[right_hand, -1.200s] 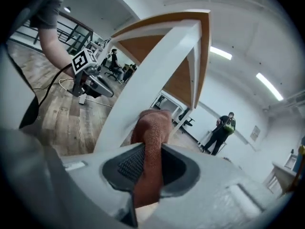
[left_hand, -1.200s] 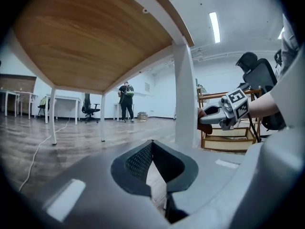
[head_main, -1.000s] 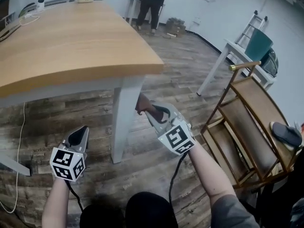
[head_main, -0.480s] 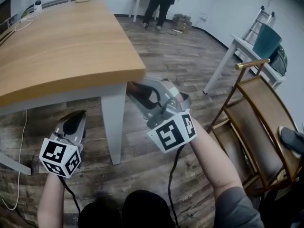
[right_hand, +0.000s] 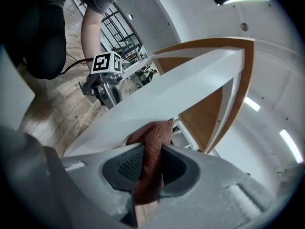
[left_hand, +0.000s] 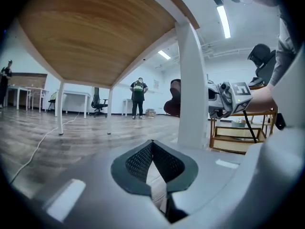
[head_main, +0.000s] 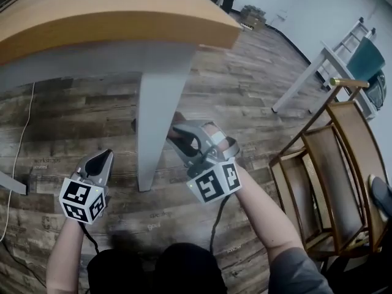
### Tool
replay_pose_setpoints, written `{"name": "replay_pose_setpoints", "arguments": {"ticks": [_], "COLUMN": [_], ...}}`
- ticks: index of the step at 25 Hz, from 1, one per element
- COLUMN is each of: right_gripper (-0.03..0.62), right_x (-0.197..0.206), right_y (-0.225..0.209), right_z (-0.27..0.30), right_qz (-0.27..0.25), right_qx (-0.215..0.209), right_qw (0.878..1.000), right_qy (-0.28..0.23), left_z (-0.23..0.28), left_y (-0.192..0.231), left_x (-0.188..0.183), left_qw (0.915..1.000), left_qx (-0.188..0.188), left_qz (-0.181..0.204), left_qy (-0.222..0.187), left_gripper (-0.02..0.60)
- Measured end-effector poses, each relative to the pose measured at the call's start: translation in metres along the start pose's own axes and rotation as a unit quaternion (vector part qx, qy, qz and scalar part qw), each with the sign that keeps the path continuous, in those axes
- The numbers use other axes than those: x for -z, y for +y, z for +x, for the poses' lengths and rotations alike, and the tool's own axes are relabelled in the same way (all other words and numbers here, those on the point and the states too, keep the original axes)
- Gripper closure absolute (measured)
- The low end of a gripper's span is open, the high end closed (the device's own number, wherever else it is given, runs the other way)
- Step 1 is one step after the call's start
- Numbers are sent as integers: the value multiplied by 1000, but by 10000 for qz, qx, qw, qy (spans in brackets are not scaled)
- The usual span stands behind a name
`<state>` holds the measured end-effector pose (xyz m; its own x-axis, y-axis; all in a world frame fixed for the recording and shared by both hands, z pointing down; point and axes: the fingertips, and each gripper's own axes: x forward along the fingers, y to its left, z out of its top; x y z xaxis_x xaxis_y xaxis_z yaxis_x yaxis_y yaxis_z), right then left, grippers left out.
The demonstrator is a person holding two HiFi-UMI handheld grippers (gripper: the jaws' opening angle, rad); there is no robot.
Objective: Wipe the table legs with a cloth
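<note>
Far left of the left gripper [head_main: 104, 159], a white cable [head_main: 23, 141] is trailing across the wood floor [head_main: 245, 84]. The left gripper is hanging low, just left of the desk leg [head_main: 156, 121] and apart from it. Its jaws are pressed together at the tips w/ nothing btwn them, and it is pointing along the floor toward the room beyond. In the left gripper view a person [left_hand: 138, 97] is standing well beyond it in the bkgd, past more white legs.

The white desk leg is standing upright btwn the two grippers, under the corner of the wooden desk top [head_main: 110, 5].

Right of the leg, the right gripper [head_main: 177, 133] is reaching in from the opposite side, tips aimed at the leg, marker cube toward the person's body. It is pinching a reddish-brown cloth [right_hand: 151, 140]. The fabric is sitting squeezed btwn the pads and bunching out past the tips. That bunched end is lying against the white face of the leg, approx. at mid height; contact looks real in the right gripper view. The same view is showing the left gripper across the leg, lower down.

Further right of the right gripper, well apart, a wooden rack [head_main: 324, 176] is standing on the floor. Beyond it a white side table [head_main: 304, 81] is standing w/ a teal chair [head_main: 367, 57].
</note>
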<state>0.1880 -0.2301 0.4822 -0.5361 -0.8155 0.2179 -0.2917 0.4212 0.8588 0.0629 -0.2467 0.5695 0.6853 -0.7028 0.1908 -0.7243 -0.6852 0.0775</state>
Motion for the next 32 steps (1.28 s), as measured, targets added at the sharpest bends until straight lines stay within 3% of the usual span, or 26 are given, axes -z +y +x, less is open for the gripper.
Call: {"name": "replay_pose_setpoints", "arguments": {"ticks": [9,18,24,32], "right_gripper": [530,530,530,530], "right_x": [73,137,163,188], "right_y": [145,261,309,351], "right_z": [37,73,88,92], "right_qz": [550,304,-13,-125], "right_qx": [-987,-1692,-2198,-2635], "right_qw": [9930,9827,9711,9565], "right_qy": [332,683,931,1247], "left_z": [7,9,2,4], "left_y": [10,6,11,10], "left_x": [133,218,253,263], "left_qw": [9958,9900,9856,9839], "left_qx": [-368,-301,-291,-262], "left_qz": [-496,-683,-821,-908], "left_qy": [678,1199,1450,1519], "left_gripper": [562,563,563,561]}}
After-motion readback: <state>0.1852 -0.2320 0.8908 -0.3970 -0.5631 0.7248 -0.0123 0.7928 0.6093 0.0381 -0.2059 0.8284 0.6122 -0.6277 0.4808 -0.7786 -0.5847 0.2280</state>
